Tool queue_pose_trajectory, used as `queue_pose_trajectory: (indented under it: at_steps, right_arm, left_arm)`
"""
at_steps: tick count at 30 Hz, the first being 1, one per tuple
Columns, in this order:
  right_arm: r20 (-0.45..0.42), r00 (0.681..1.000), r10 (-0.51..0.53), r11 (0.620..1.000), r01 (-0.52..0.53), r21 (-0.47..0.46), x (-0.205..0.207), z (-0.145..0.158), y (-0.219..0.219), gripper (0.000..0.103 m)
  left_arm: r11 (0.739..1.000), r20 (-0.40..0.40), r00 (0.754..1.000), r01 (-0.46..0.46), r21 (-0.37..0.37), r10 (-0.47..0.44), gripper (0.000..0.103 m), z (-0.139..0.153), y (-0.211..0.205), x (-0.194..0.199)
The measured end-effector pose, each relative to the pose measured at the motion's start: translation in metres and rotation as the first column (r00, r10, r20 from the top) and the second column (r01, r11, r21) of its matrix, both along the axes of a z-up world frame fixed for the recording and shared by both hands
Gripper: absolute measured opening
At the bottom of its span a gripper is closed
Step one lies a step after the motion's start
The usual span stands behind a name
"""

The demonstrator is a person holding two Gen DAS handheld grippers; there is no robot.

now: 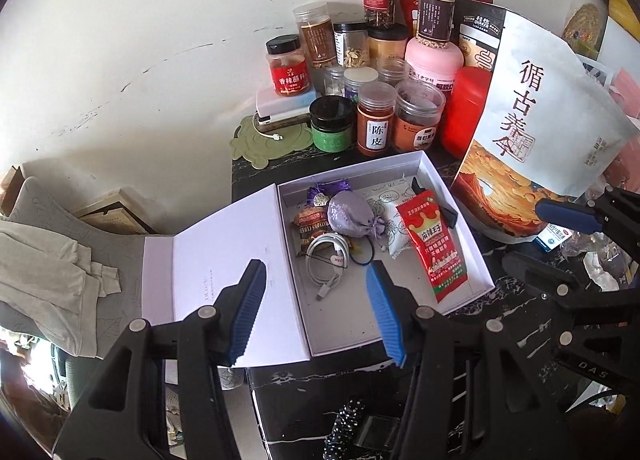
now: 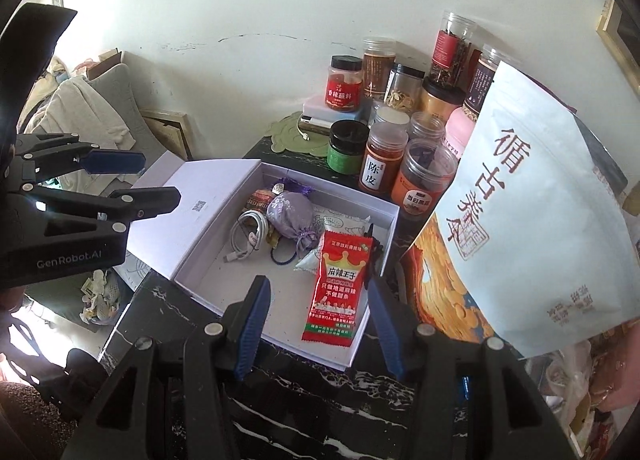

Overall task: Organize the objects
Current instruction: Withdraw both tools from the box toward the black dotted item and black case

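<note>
A white box (image 1: 476, 260) lies open on the black marble table, its lid (image 1: 224, 256) folded out to the left. Inside are a red snack packet (image 1: 434, 244), a lavender pouch (image 1: 352, 216), a coiled white cable (image 1: 326, 256), a small white packet and a snack bar. My left gripper (image 1: 315, 266) hovers open over the box's near left part, nothing between its fingers. My right gripper (image 2: 318, 282) hangs open and empty above the box's (image 2: 200, 256) near edge and the red packet (image 2: 338, 284). Each gripper shows in the other's view: left gripper (image 2: 160, 178), right gripper (image 1: 522, 234).
A tall white pouch (image 2: 528, 200) with an orange picture stands right of the box. Several jars (image 1: 374, 124) crowd the back against the wall, beside a power bank (image 1: 280, 112) on a green mat (image 1: 264, 144). A grey sofa with cloth (image 1: 48, 272) is at left.
</note>
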State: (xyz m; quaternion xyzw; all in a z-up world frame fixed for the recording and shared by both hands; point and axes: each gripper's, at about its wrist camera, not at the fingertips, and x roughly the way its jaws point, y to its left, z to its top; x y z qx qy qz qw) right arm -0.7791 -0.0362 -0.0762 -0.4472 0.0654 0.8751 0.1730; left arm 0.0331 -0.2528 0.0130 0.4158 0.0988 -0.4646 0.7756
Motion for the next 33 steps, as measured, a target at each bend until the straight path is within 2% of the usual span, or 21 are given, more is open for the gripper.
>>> queue_pose_trajectory:
  at_steps: [13,14,25,33]
  right_arm:
    - [0.029,0.999,0.019,0.999,-0.018,-0.031,0.035,-0.019,-0.032,0.051]
    - [0.03,0.999,0.019,0.999,-0.018,-0.034,0.037,-0.021,-0.033,0.051]
    - [0.072,0.997,0.036,0.994,-0.029,-0.107,0.049,-0.056,-0.054,0.051]
    - [0.104,0.993,0.056,0.989,-0.041,-0.143,0.052,-0.077,-0.066,0.051]
  left_arm:
    - [0.997,-0.028,0.997,-0.066,0.034,0.067,0.051,-0.028,0.055,-0.009]
    - [0.982,-0.054,0.983,-0.168,0.088,0.173,0.051,-0.031,0.061,-0.01]
    - [0.957,-0.096,0.961,-0.24,0.165,0.258,0.051,-0.069,0.097,0.001]
    - [0.927,-0.128,0.935,-0.297,0.229,0.331,0.051,-0.095,0.115,0.013]
